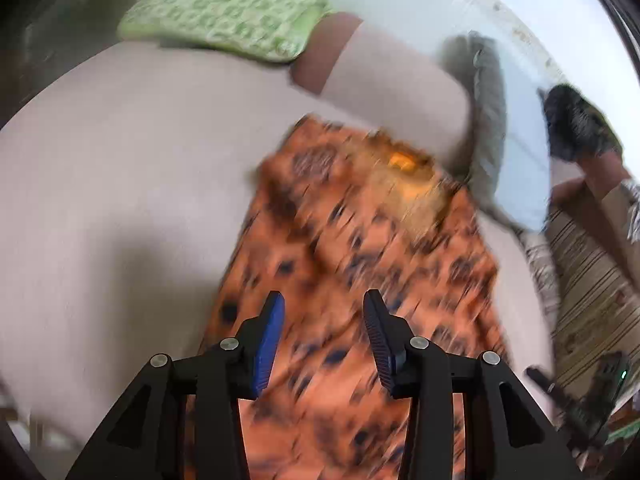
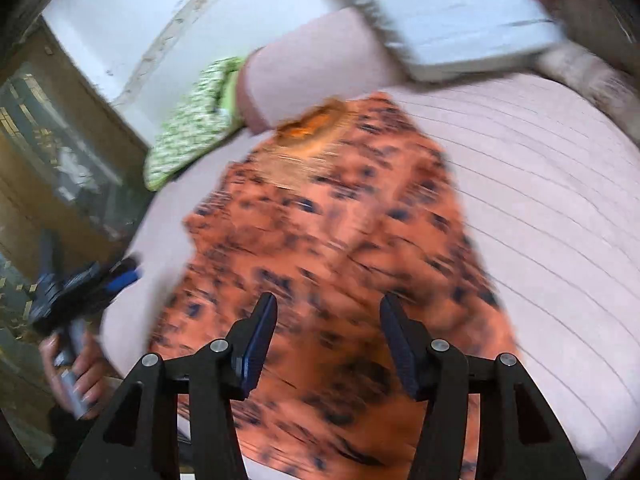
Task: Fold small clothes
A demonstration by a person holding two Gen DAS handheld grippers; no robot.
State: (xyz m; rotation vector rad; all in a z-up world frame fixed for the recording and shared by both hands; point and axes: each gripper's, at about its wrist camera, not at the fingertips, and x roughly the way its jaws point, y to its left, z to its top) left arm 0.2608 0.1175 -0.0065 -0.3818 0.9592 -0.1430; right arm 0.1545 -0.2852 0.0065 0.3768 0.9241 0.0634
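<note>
Both wrist cameras look steeply down from close above, along their own fingers. The 2 views share the orange patterned garment (image 1: 360, 248) (image 2: 340, 232) on the pale bed (image 1: 120, 160) (image 2: 540, 184).

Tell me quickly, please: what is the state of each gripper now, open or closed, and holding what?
Left gripper: open, holding nothing; the orange patterned cloth garment lies beneath it.
Right gripper: open, holding nothing, above the same garment.
</note>
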